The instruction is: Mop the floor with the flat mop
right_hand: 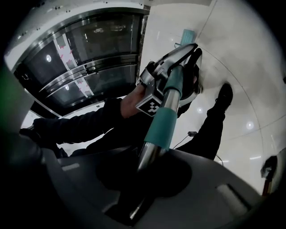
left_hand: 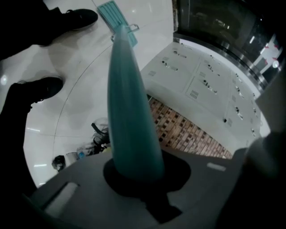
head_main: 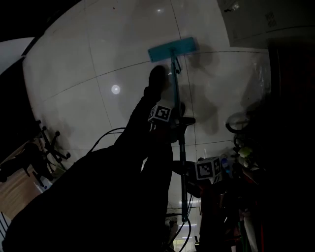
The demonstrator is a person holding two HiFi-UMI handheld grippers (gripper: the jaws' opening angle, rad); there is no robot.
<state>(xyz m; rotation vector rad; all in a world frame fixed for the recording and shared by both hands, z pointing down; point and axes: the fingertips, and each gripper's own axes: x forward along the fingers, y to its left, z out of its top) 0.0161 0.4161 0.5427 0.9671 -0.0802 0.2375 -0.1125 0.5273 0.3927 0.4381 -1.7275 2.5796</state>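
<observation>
Teal mop (head_main: 173, 49), L hand-held gripper (head_main: 179, 122) fwd, R hand-held gripper (head_main: 189, 173) rear

Mop head (left_hand: 106, 10) pt. hidden behind handle (left_hand: 130, 116)

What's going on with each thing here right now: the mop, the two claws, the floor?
Mop head: flat on the floor, ahead of the person.
Mop handle: slanted, held by both claws.
Left claw: shut on the mop handle, nearer the head.
Right claw: shut on the mop handle, farther from the head.
Floor: glossy, reflecting lights; wetness unclear.
</observation>
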